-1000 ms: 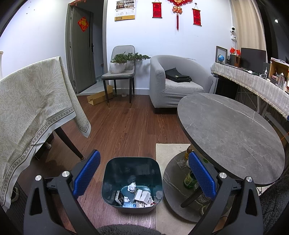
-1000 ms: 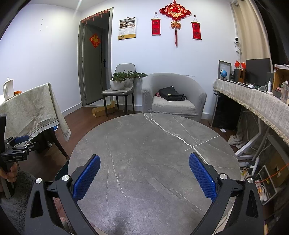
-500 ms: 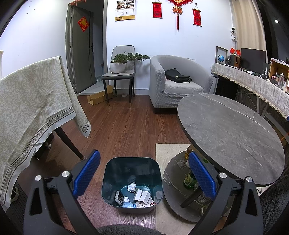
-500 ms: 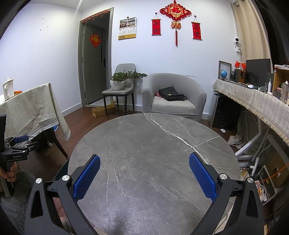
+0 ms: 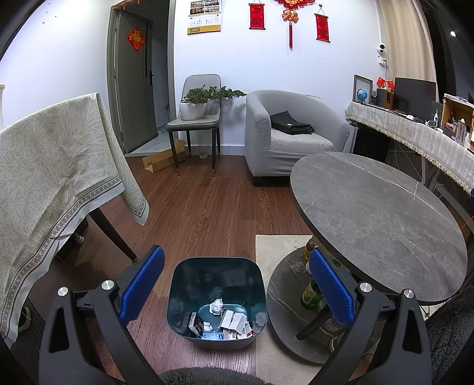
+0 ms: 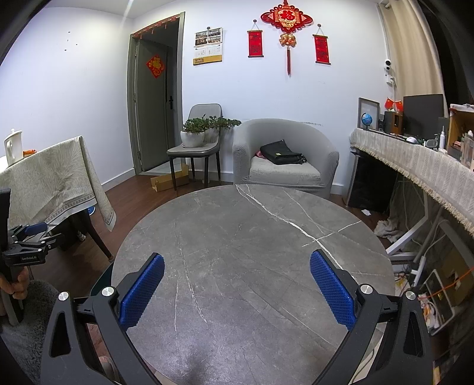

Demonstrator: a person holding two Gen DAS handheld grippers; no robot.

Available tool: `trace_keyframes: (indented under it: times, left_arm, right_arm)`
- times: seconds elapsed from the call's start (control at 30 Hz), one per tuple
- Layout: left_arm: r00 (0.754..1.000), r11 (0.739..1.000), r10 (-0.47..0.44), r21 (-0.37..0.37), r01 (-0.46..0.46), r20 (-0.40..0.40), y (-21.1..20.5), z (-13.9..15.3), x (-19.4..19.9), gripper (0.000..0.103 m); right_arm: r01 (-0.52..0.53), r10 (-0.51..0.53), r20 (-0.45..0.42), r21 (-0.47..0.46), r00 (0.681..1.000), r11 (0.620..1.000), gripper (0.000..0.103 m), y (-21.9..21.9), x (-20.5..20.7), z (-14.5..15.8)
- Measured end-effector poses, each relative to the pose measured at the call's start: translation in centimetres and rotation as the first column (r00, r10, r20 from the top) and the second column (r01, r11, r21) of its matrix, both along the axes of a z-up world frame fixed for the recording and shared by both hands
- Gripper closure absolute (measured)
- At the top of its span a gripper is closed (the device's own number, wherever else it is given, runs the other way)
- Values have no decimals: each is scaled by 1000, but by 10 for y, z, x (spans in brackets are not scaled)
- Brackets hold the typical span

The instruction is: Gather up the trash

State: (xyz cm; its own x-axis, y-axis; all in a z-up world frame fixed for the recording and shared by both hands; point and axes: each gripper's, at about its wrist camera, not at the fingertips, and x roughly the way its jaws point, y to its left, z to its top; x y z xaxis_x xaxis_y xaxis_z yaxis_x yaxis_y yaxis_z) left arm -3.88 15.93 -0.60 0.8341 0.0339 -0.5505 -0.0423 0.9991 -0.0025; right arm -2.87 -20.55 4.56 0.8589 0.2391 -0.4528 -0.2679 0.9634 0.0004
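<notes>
The left claw (image 5: 235,284) is held wide apart and empty above a dark teal, rounded-square trash bin (image 5: 217,299) on the wood-plank floor (image 5: 207,207), crumpled paper (image 5: 217,306) inside. The right claw (image 6: 237,285) is spread wide, empty, over the round grey marble-veined counter (image 6: 251,237).

White walls with red hangings (image 6: 286,22) and a grey door (image 6: 152,115) on the far left, wood floor (image 5: 204,207), a grey armchair (image 6: 284,157) far, a round stone table (image 6: 251,260) near, a draped table (image 5: 53,171) left
</notes>
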Motion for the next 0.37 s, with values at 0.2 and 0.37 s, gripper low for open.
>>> trace_keyframes:
  times: [0.2,0.37]
  left_arm:
    - [1000,1000,-3,-4,3,-5,0,0,0,3]
    - [1000,1000,-3,-3,3,-6,1,0,1,3]
  right_arm:
    - [0,0,0,-1,1000,1000,3,0,-1,0]
    - [0,0,-1,0,1000,1000,3,0,0,0]
